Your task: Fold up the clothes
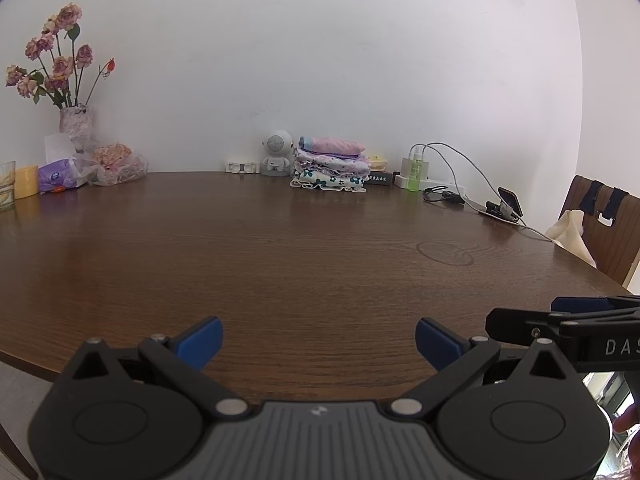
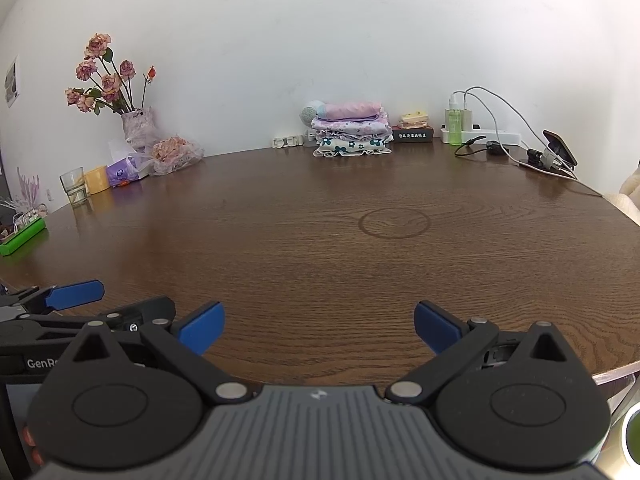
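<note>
A stack of folded clothes (image 1: 330, 166) (image 2: 352, 132), pink on top and flowered white at the bottom, rests at the far edge of the brown wooden table (image 1: 280, 260) (image 2: 320, 240) against the wall. My left gripper (image 1: 319, 340) hovers open over the table's near edge with nothing between its blue pads. My right gripper (image 2: 319, 326) is open too and holds nothing, just to the right of the left one. Each gripper shows at the edge of the other's view. No unfolded garment lies on the table in front of me.
A vase of dried roses (image 1: 74, 120) (image 2: 136, 124), a tissue pack, a yellow cup and a glass stand far left. A small robot figure (image 1: 276, 154), power strip with cables (image 1: 432, 180) (image 2: 480, 134) and phone on a stand (image 2: 558, 150) sit far right. A chair (image 1: 604, 224) stands at right.
</note>
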